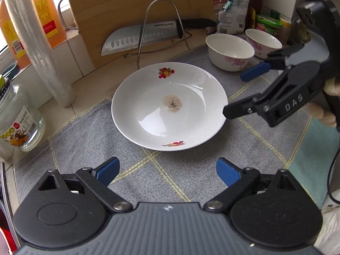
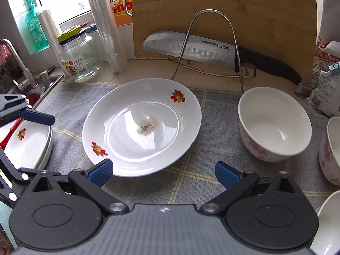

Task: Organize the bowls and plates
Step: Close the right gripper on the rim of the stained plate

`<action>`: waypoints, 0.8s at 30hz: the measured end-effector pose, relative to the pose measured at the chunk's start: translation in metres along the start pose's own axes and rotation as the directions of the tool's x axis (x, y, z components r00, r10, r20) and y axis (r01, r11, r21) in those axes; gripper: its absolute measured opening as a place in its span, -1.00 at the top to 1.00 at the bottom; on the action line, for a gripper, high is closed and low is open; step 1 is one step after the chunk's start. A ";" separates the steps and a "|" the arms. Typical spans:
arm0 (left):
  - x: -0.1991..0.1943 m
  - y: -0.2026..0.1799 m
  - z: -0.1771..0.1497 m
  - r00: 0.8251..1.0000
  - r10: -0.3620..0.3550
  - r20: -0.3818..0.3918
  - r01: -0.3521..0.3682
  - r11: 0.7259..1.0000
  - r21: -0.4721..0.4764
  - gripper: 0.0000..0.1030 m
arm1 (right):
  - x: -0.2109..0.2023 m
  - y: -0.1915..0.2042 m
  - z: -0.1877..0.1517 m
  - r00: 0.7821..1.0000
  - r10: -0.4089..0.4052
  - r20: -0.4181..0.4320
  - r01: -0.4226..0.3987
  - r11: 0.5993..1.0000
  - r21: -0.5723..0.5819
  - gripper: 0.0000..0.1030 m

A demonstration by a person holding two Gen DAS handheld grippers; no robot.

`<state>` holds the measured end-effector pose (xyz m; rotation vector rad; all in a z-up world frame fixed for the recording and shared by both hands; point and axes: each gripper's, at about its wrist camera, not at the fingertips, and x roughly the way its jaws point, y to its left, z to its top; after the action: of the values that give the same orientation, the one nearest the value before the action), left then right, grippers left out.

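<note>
A white plate [image 1: 170, 106] with fruit prints and a brownish stain in its middle lies on the grey checked cloth [image 1: 89, 136]; it also shows in the right wrist view [image 2: 142, 127]. My left gripper [image 1: 167, 173] is open and empty just in front of the plate. My right gripper [image 2: 163, 173] is open and empty at the plate's near edge; in the left wrist view it reaches in from the right, one finger by the plate's right rim. Two white bowls with pink flowers [image 1: 229, 52] [image 1: 263, 42] stand right of the plate. The nearer bowl [image 2: 274, 125] is right of my right gripper.
A wooden cutting board [image 2: 223, 14] and a knife [image 2: 191, 48] rest in a wire rack [image 2: 212, 42] behind the plate. A glass jar [image 2: 79, 59], a cup stack [image 2: 106, 25] and bottles stand at the left. Another fruit-print plate [image 2: 27, 144] sits far left; more bowls [image 2: 331, 148] far right.
</note>
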<state>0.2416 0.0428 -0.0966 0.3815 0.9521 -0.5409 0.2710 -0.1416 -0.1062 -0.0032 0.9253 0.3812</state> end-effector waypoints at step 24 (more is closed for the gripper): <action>0.056 0.012 0.016 0.995 -0.024 -0.098 0.030 0.998 0.060 -0.88 | 0.094 -0.034 0.107 0.953 0.167 -0.255 -0.171 0.985 0.006 -1.00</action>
<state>0.2847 0.0289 -0.1348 0.4537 1.0375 -0.5818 0.4158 -0.1254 -0.1204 0.0130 1.1808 0.5563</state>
